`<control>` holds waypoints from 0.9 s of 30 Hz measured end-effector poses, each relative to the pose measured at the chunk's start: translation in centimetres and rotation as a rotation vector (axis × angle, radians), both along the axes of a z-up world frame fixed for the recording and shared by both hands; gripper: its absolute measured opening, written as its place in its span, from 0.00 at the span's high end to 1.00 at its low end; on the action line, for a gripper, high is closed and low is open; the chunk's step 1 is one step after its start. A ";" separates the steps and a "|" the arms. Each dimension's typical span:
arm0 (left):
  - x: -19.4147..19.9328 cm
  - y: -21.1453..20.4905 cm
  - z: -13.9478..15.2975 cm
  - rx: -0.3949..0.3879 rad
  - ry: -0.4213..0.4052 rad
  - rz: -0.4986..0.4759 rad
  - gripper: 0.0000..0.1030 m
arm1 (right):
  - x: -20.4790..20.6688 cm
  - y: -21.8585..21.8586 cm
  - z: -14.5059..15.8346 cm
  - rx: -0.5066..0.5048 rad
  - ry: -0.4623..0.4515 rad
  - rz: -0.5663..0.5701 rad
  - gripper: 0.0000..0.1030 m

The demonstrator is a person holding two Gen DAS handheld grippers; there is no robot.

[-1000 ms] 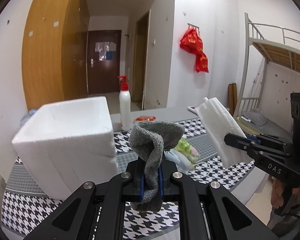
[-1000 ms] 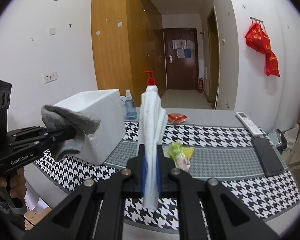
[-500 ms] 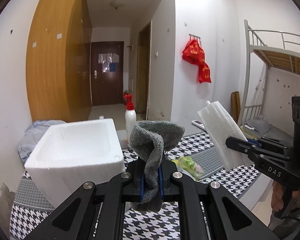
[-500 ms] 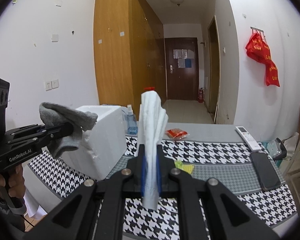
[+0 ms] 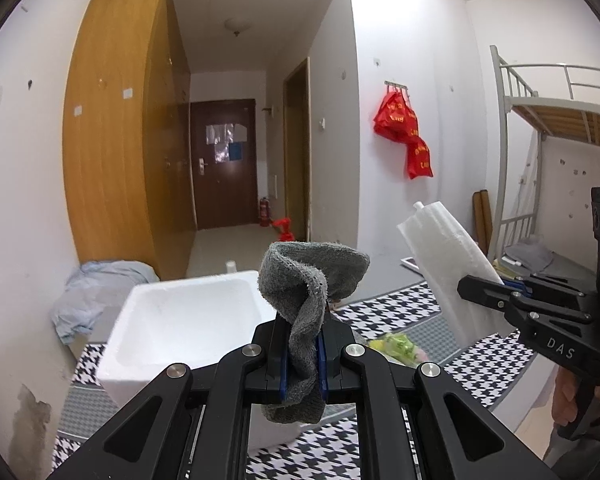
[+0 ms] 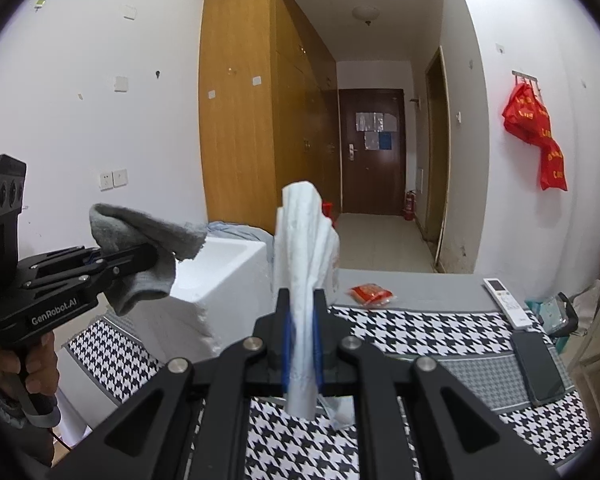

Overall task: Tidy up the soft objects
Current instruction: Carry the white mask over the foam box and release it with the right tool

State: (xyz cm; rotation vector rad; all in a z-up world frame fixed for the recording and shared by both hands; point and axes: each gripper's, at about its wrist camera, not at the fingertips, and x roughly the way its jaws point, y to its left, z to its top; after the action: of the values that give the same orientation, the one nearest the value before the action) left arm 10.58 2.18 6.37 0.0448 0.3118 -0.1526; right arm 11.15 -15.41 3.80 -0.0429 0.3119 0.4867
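In the left wrist view, the left claw (image 5: 302, 354) is clamped on one grey sock (image 5: 306, 300), whose twisted body stands up between the blue pads and hangs out below them, hiding part of the single white foam box (image 5: 184, 320) on the houndstooth-covered bench (image 5: 404, 312). The box's near lower corner is cut off by the claw's black arms. Behind the sock only the red pump top of one bottle (image 5: 284, 229) shows; its body is hidden. A yellow-green packet (image 5: 396, 346) peeks out beside the right arm, too covered to identify. At the right edge the right claw (image 5: 466, 286) grips one white cloth (image 5: 444, 264) held above the bench, with the person's hand (image 5: 580, 400) partly out of frame. In the right wrist view, the right claw (image 6: 300, 344) is closed on the white cloth (image 6: 306, 248), which rises upright and blocks the bottles behind it. At the left, the left claw (image 6: 148, 254) pinches the grey sock (image 6: 148, 240) in the air in front of the foam box (image 6: 224, 272). On the bench (image 6: 420, 328) lie one red packet (image 6: 372, 294), one white remote (image 6: 506, 302) and one dark phone (image 6: 538, 368).
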 end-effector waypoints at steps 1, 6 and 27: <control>0.0 0.0 0.0 0.000 -0.005 0.001 0.89 | 0.1 0.2 0.1 0.000 -0.002 0.002 0.88; 0.2 0.3 0.3 -0.007 -0.027 0.027 0.89 | 0.3 0.4 0.9 0.001 -0.024 0.013 0.88; 0.8 5.0 0.3 0.002 -0.039 0.146 0.89 | 3.1 5.0 1.0 0.020 -0.029 0.128 0.88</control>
State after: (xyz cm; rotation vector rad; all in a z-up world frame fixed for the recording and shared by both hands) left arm 11.43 7.14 6.64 0.0266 0.2748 -0.0067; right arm 14.25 -10.37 4.79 -0.0506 0.2766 0.6156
